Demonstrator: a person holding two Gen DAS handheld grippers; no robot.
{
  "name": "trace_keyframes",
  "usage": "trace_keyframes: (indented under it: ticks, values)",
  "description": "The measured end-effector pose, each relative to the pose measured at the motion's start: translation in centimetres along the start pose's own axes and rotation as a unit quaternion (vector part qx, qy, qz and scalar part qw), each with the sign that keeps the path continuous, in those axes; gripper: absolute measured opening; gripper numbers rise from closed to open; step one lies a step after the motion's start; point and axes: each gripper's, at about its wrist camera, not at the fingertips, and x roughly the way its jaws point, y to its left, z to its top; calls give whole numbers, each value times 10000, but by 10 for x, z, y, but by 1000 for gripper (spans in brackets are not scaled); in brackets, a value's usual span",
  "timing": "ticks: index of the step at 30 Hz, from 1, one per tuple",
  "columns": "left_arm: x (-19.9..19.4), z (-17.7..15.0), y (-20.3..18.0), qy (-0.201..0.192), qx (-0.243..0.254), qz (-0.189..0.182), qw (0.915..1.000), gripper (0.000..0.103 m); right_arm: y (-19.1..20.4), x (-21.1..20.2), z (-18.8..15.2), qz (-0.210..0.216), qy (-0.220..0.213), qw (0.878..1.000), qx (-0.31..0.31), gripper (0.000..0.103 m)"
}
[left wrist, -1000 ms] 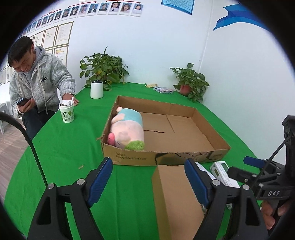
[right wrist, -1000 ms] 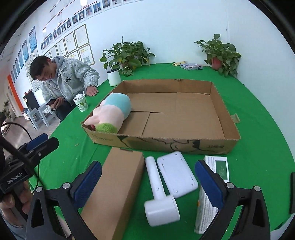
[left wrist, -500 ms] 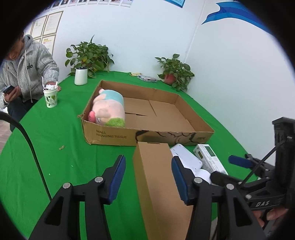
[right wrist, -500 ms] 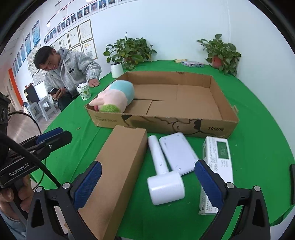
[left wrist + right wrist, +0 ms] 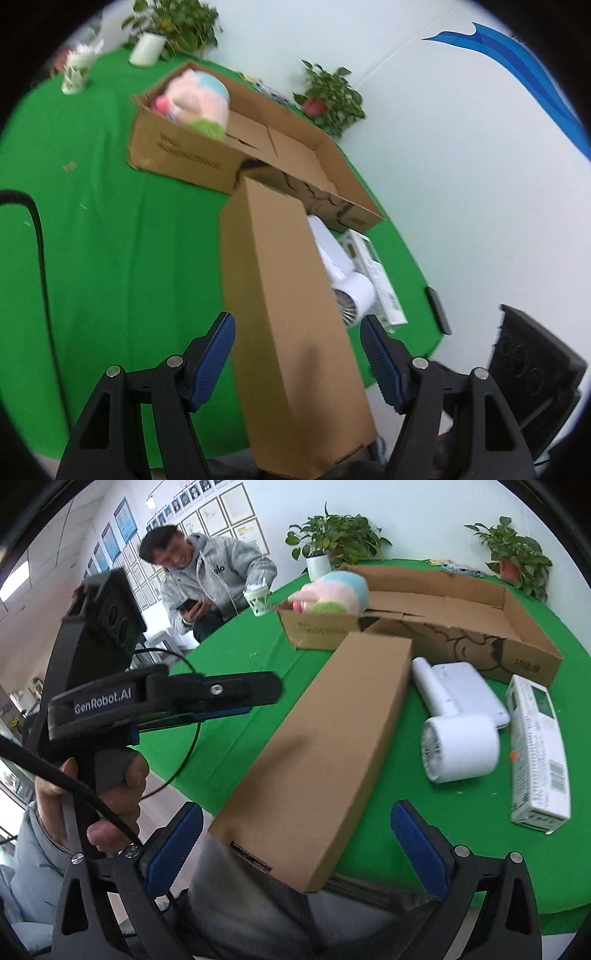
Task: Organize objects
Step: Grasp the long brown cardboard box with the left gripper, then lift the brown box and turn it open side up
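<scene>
Cardboard long box (image 5: 288, 317) w/in opening left hand-held gripper (image 5: 297, 354), untouched; right hand-held gripper (image 5: 295, 849) released.

White walls (image 5: 424, 122) all round, a blue swoosh (image 5: 524, 70) painted high on one. Rows of framed papers (image 5: 221, 513) line the far wall. Potted plants (image 5: 332, 535) sit along the back of the green-covered table (image 5: 110, 240).

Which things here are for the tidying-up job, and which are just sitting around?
For the job: long brown box, white fan, white flat device, green-and-white carton, plush toy, big open cardboard box.

Just around: potted plants, patterned cup.
</scene>
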Motion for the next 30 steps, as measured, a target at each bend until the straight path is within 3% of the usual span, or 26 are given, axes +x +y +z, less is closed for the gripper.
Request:
trace_keyframes:
  ticks: [4,8,13,17,21,23,28,30]
  values:
    - [23,-1,-5,357,139,-12,9993,68,8,15,-3,-29,133,9998,138,102]
    - [38,-9,-14,623,304,69,9976,68,14,23,-5,-473,194,9987,92,103]
    - [55,-22,-22,931,191,-144,9954,65,-8,19,-12,-715,145,9973,105,102]
    - [60,-31,-23,950,139,-88,9953,62,-21,21,-18,-852,372,9955,175,102]
    - [51,-32,-13,831,-63,-32,9965,62,-19,27,-14,-990,378,9944,31,85]
    - [45,-31,-11,758,-43,62,9971,62,-17,28,-13,-892,378,9953,41,85]
    - [24,-28,-2,477,-192,266,9983,75,-24,27,-7,128,416,9971,631,85]
    - [18,-27,4,439,-280,266,9983,76,-23,29,-5,333,426,9960,716,85]
